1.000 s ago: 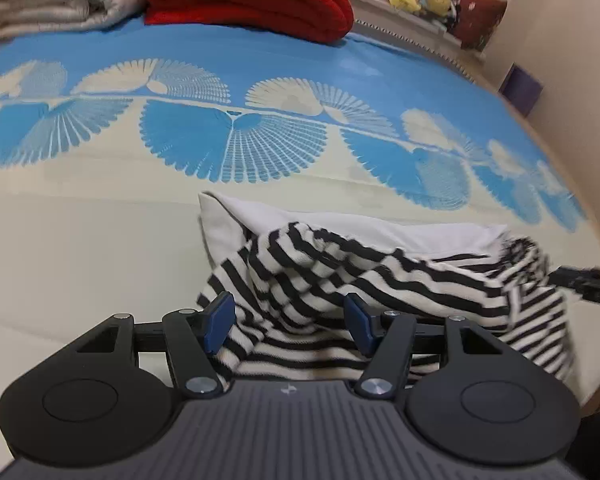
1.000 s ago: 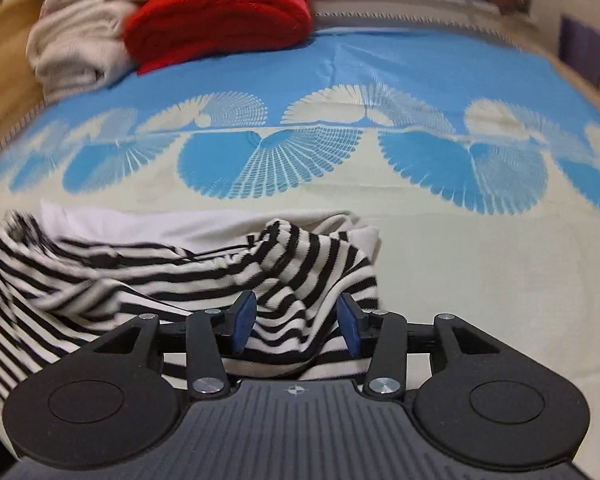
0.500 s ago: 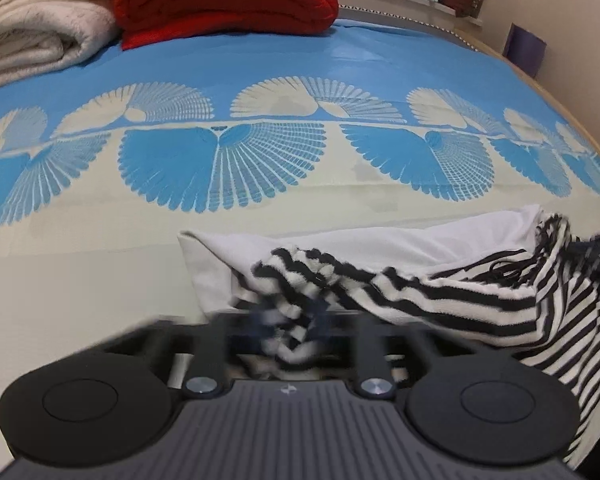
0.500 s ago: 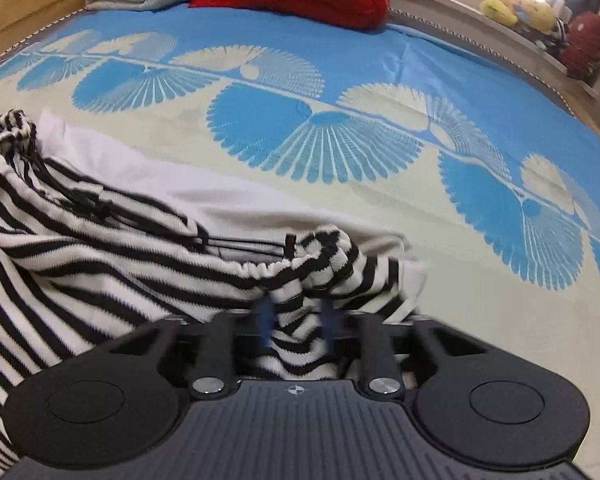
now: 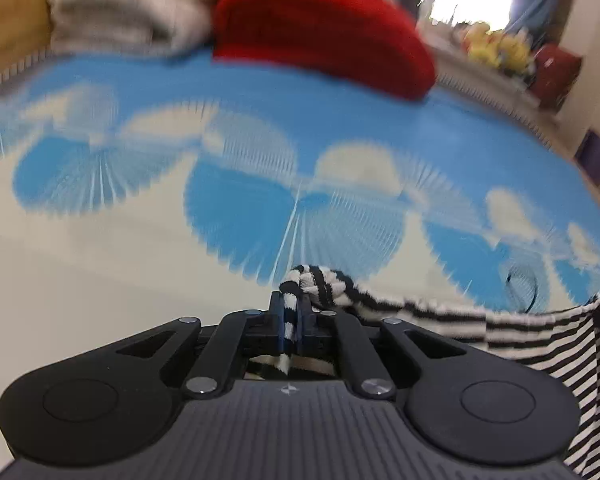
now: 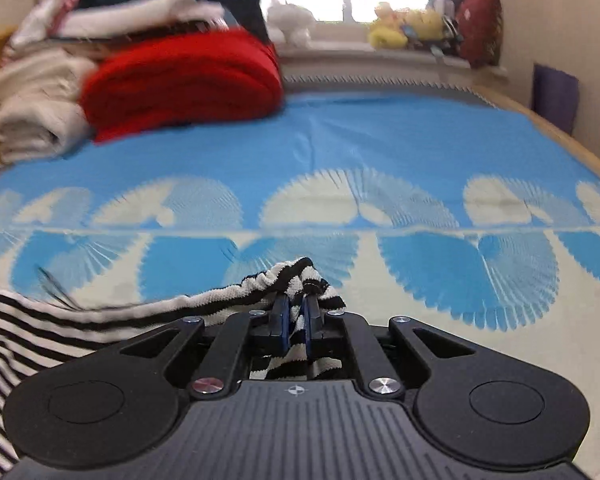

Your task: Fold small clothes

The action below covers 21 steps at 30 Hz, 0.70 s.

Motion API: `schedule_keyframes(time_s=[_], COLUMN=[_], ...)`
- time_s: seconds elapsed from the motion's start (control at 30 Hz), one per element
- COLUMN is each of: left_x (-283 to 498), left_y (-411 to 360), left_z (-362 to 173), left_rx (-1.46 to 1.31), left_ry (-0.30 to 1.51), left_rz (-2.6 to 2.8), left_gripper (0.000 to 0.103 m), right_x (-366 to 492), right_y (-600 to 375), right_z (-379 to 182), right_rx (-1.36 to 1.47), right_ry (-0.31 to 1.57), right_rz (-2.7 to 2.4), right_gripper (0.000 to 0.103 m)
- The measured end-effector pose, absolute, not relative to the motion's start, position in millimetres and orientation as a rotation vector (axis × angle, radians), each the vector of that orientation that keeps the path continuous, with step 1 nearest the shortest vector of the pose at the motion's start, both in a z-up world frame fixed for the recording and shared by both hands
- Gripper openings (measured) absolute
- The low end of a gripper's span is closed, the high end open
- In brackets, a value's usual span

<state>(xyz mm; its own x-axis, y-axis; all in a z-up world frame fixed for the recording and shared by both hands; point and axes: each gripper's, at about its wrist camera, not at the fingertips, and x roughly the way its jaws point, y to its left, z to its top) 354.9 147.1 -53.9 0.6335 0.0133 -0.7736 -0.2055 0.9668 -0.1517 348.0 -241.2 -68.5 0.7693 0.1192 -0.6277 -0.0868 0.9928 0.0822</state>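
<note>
Blue and cream cotton-looking bedspread [image 6: 380,140] fills everything beyond both sets of jaws, printed with fan-shaped, finely rayed scallops in a row; no brand, label or lettering can be read anywhere on it or on the tools. Far ahead of the jaws and to their left lies a thick, folded red blanket [image 6: 184,80] with a plush, rounded edge, and beside it, further left, a stack of cream, fleecy folded blankets [image 6: 32,112]. On the sill at the far end, ahead and right of the jaws, sit yellow soft toys [image 6: 404,28], blurred.

The striped garment [image 6: 60,320], a soft knit in narrow black and white bands, is lifted off the bed and stretched between the two tools. In the right wrist view it runs off to the left of the jaws; in the left wrist view it runs off to the right and hangs down there.

The left gripper [image 5: 291,320], matte black plastic with blue pads, has its jaws narrowed to a slit, pinching a bunched corner of the knit. The right gripper [image 6: 295,320] is likewise clamped close on the opposite bunched corner, stripes showing between its pads.
</note>
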Motion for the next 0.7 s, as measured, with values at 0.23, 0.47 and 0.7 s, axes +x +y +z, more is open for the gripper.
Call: schedule_keyframes(time_s=[0.23,0.47,0.7], left_x=[356.3,353.1,356.7], left_y=[165.3,189.3,167.4], left_z=[-68.1,-63.3,-68.1], left_rx=[-0.293,-0.447,-0.291], left_ry=[0.978,0.982,0.982], left_rz=[0.106,0.075,0.101], left_gripper=[0.041,0.053,0.003], right_x=[361.0,342.0,353.4], right_y=[-241.8,-287.5,-294.4], right_z=[-106.1,-72.5,-109.4], right_rx=[0.056,0.16,0.113], right_ry=[0.888,0.758,0.907], right_rz=[0.085,0.111,0.112], right_gripper=[0.03,0.052,0.011])
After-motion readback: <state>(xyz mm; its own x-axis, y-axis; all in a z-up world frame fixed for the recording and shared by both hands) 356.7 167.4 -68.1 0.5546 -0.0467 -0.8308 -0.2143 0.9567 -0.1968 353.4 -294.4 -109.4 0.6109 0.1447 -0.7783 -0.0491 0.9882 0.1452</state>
